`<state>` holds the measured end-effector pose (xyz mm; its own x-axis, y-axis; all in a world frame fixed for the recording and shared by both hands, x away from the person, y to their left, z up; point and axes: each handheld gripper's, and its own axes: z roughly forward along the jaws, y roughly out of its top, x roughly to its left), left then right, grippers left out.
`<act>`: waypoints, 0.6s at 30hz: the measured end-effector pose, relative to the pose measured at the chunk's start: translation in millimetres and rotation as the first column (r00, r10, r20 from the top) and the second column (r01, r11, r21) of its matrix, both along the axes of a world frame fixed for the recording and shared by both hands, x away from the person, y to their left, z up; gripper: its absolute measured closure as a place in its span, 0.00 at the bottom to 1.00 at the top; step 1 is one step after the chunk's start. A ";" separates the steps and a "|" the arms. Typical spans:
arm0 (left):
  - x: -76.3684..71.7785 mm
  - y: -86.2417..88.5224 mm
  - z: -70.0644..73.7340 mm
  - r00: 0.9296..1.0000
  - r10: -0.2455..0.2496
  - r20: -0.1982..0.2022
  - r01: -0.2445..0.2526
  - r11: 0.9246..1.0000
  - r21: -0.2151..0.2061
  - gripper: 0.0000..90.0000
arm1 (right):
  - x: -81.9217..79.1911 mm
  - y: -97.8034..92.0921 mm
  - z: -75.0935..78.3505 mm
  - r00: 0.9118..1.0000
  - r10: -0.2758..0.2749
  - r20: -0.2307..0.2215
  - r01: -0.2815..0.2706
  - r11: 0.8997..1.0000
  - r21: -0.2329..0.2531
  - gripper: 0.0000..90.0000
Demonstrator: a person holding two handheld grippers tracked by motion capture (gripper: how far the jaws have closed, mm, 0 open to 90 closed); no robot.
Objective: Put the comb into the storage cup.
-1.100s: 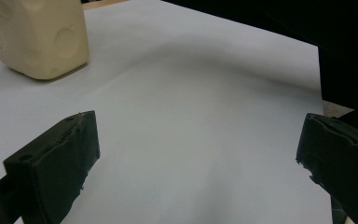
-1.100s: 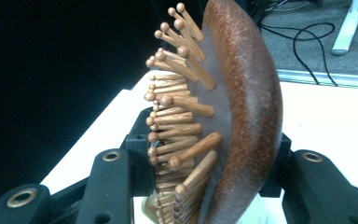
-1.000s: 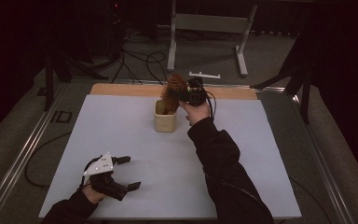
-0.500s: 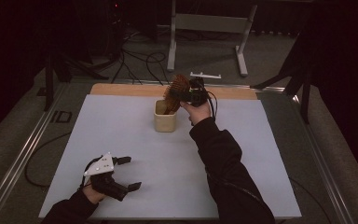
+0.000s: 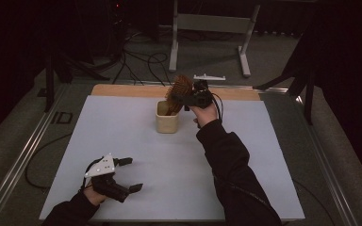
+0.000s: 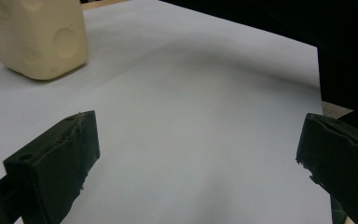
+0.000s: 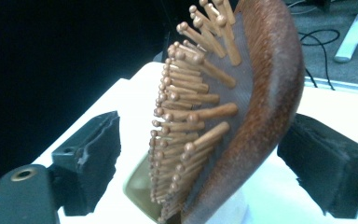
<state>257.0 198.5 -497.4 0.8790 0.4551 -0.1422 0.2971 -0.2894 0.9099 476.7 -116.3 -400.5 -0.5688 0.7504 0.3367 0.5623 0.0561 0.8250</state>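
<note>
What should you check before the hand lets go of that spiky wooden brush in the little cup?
1. Hairbrush standing in the cream cup: ok, its lower end is inside and its head leans over the rim.
2. Right gripper released: ok, in the right gripper view the jaws stand apart on either side of the brush head, with a gap at the left one.
3. Brush resting at the bottom of the cup: cannot tell, the inside is hidden.
4. Cup upright on the white table: ok.
5. Left gripper out of the way: ok, open and near the table's front edge, far from the cup.
</note>
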 end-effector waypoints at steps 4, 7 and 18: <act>0.0 0.5 0.2 1.000 0.002 -0.001 -0.002 1.000 -0.003 0.00 | -3.5 -3.3 -1.4 0.999 0.006 0.038 -0.006 1.000 -0.001 0.14; -0.2 0.7 0.7 1.000 0.004 0.000 -0.004 1.000 -0.006 0.00 | -5.3 -6.5 -2.5 0.999 0.018 0.049 -0.018 1.000 -0.001 0.14; 0.2 0.7 0.3 1.000 0.006 0.001 -0.006 1.000 -0.005 0.00 | -13.0 -15.5 -3.7 0.996 0.050 0.072 -0.049 0.999 -0.022 0.14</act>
<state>257.2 199.1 -497.1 0.8766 0.4593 -0.1435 0.2975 -0.2829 0.9118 463.7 -131.8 -404.2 -0.6279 0.7269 0.2783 0.4968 0.0990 0.8622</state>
